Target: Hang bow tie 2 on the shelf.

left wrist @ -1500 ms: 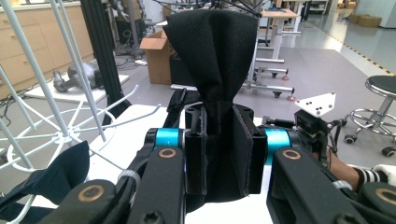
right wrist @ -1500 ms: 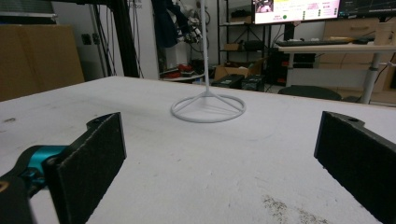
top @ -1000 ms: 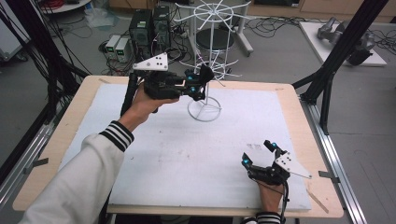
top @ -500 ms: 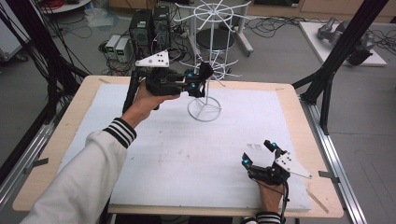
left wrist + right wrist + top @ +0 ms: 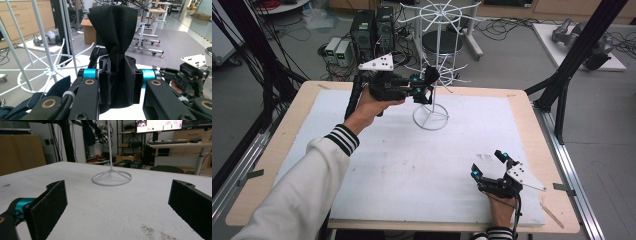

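One soft black fabric piece, light and floppy, is pinched in the closed left tool beside the white wire rack at the table's far side. Hold its bunched middle. The right tool gapes empty.

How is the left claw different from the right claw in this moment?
The left claw is shut on a black cloth; the right claw is open with nothing between its jaws. The left claw is held up beside the white wire rack; the right claw rests low on the table. Both have black jaws.
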`<state>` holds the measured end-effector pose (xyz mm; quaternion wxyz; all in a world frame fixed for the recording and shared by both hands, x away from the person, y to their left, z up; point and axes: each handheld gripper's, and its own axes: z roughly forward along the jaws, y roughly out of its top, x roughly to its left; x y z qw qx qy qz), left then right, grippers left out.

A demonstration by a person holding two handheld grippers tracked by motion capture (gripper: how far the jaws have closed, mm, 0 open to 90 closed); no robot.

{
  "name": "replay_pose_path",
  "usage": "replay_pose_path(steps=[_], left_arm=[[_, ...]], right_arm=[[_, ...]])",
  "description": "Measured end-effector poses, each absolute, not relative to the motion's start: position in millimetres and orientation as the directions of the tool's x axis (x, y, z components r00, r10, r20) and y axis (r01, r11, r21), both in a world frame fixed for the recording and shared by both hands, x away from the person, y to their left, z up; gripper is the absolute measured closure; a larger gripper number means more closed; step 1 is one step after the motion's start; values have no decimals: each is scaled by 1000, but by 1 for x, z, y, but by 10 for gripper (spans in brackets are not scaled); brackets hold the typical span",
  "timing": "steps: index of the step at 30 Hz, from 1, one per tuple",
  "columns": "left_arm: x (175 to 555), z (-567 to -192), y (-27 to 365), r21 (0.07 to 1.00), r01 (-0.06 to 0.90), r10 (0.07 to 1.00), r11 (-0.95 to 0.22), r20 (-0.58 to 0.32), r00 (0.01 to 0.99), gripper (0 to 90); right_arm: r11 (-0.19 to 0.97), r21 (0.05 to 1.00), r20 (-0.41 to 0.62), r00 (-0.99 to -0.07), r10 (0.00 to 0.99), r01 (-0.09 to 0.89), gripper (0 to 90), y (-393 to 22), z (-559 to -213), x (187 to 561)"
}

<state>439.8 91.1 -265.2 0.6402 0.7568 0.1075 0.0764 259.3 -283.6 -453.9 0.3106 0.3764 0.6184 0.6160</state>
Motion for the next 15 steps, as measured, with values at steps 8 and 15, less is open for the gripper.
replay_pose_path(steps=[8,15], left_arm=[[445,-268,89,985,66,267,-161,-21,963,759],[449,-270,90,985,69,286,-157,-21,958,760]], right_arm=[[-44,996,80,-522,849,81,14,-284,-454,260],[-44,996,79,-522,849,79,14,-284,-454,260]])
